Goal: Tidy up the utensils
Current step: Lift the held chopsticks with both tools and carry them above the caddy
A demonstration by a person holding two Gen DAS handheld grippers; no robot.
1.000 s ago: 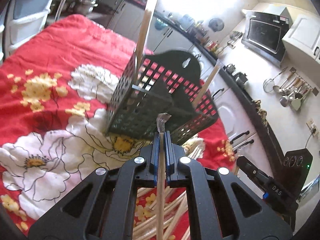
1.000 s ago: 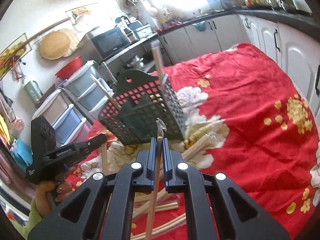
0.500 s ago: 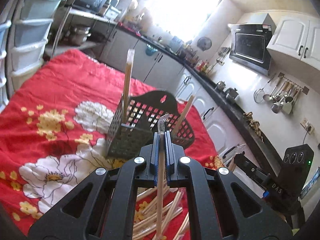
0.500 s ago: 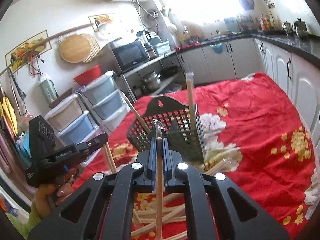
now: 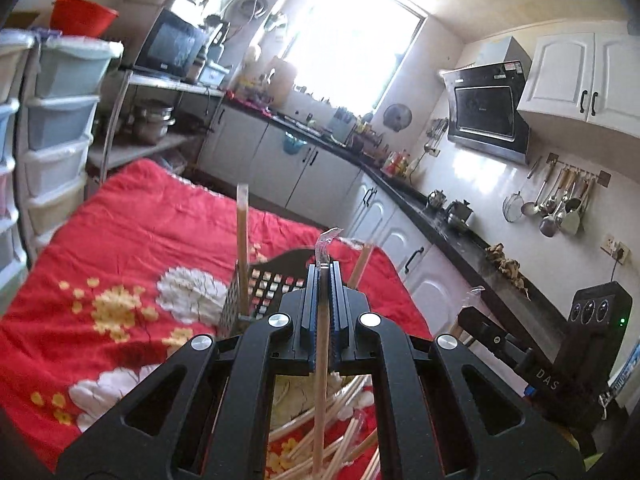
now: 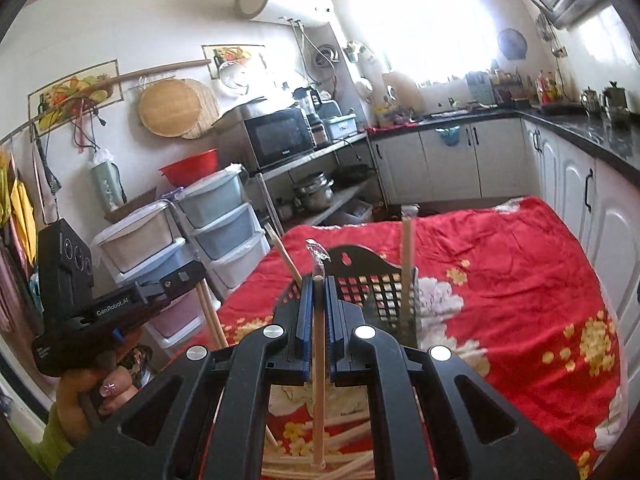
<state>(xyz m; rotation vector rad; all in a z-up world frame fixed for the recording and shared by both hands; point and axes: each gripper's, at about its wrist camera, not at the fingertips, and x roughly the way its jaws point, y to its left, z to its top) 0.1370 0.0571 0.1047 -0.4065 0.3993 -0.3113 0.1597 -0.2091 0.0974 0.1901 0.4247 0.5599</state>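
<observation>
Your left gripper point(image 5: 323, 276) pinches one wrapped chopstick point(image 5: 320, 380); your right gripper point(image 6: 318, 286) pinches another chopstick point(image 6: 319, 380). The black basket point(image 6: 362, 258) sits at twelve o'clock beyond both tips on the red cloth point(image 6: 520, 280), two sticks already standing in it. Each stick hangs long below the jaws, so it may pivot in the pads. A swinging lower end could catch the basket rim and tip it, or miss the opening.

Wooden chopsticks point(image 5: 320, 380), perforated black plastic basket point(image 6: 376, 284), red floral cloth point(image 6: 520, 280).
</observation>
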